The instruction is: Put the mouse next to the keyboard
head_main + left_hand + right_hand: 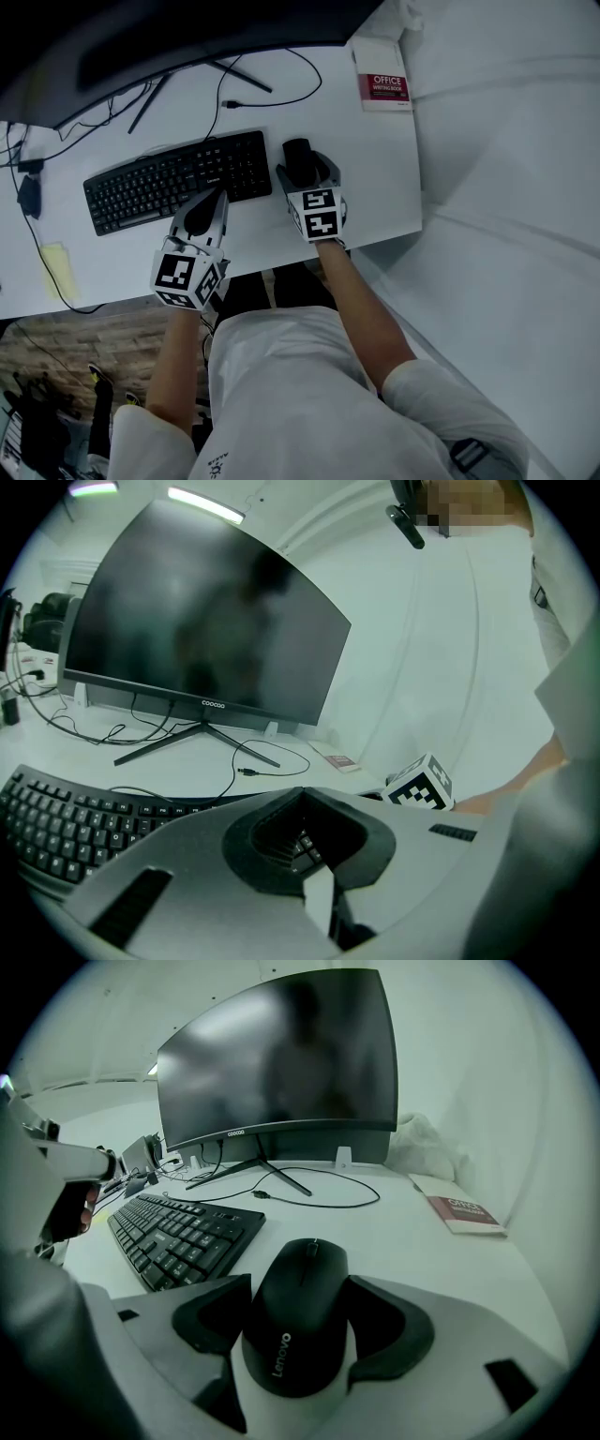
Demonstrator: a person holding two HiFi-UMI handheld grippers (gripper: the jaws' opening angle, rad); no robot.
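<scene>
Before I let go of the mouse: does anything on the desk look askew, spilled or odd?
Nothing is spilled or damaged. The keyboard lies slanted to the front edge of the desk, and a cable plug lies loose behind it.

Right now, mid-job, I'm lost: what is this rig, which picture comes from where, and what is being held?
There is no robot here: a person holds a two-jaw gripper in each hand. One picture looks down from a camera on the person's head. The other two come from cameras riding on the grippers, each looking along its own jaws. On the white desk are a keyboard, a monitor and a book. The right gripper has its jaws closed on the black mouse, just right of the keyboard. The left gripper is shut and empty, over the keyboard's near edge.
</scene>
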